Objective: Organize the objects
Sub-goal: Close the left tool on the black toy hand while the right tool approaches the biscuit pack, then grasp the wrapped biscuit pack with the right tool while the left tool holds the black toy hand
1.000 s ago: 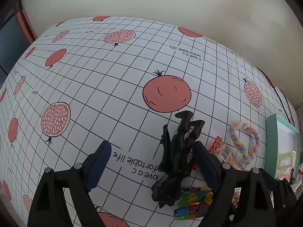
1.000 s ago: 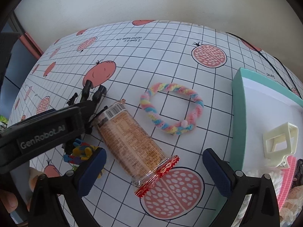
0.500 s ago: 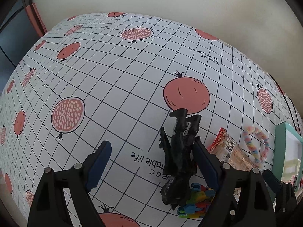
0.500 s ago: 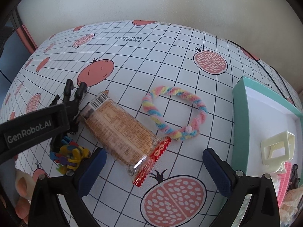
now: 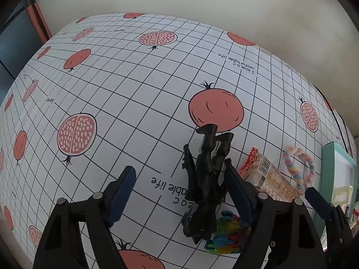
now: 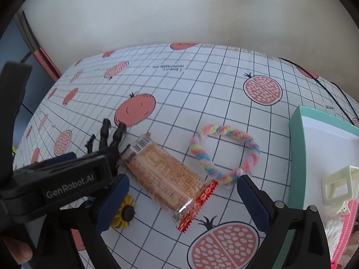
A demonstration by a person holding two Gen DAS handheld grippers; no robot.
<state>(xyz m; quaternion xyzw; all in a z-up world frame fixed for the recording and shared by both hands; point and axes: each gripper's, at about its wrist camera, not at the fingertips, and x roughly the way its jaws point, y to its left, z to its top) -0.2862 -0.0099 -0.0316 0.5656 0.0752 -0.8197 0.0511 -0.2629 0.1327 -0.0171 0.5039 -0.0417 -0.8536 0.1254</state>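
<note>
The left gripper hangs wide open, empty, beside a black toy figure; the right gripper, equally spread, straddles a snack packet on the worktop.

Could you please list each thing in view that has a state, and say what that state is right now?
Left tool: open, low over the black figure.
Right tool: open, straddling the snack packet's near end.
Black figure: lying flat on the tablecloth, ungripped.
Snack packet: sealed, lying flat.
Pastel braided loop: closed ring, flat on the cloth.
Teal box: open, holding a cream hair clip.
</note>
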